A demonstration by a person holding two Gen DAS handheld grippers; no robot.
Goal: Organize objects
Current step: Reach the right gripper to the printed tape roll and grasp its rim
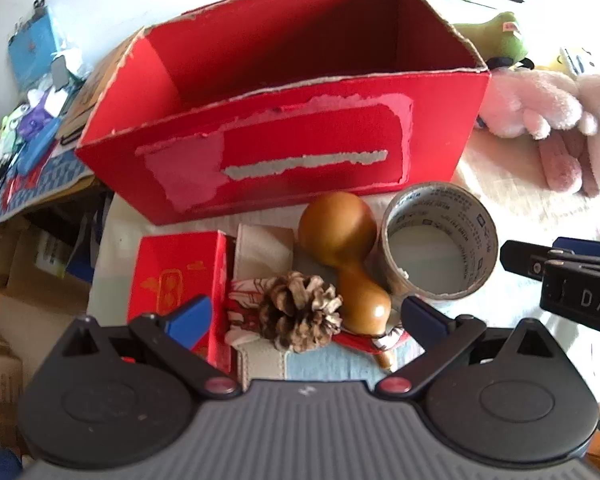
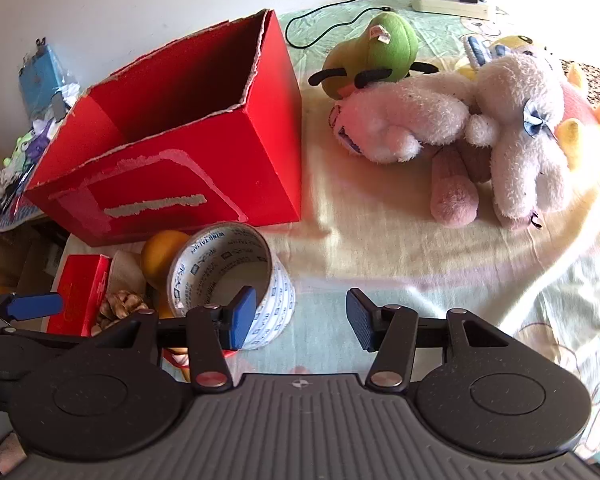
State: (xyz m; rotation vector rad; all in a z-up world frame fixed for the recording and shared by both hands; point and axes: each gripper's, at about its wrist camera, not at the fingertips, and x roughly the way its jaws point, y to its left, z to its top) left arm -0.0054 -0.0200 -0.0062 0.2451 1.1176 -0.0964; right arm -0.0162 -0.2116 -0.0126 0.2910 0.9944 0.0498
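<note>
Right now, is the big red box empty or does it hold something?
Empty as far as shown: the big red box is open-topped, with only bare red inner walls visible; its floor is partly hidden.

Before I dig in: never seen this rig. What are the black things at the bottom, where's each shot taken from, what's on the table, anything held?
No robot arm here: a person holds a two-finger gripper in each hand, each with a fisheye camera looking along its fingers.

The left wrist view shows the left gripper, jaws wide, above a pine cone and a wooden gourd. The right wrist view shows the right gripper, jaws apart, beside a tape roll.

Also on the cloth: a big red box, open on top, a small red box and plush toys.

Neither gripper holds anything.
</note>
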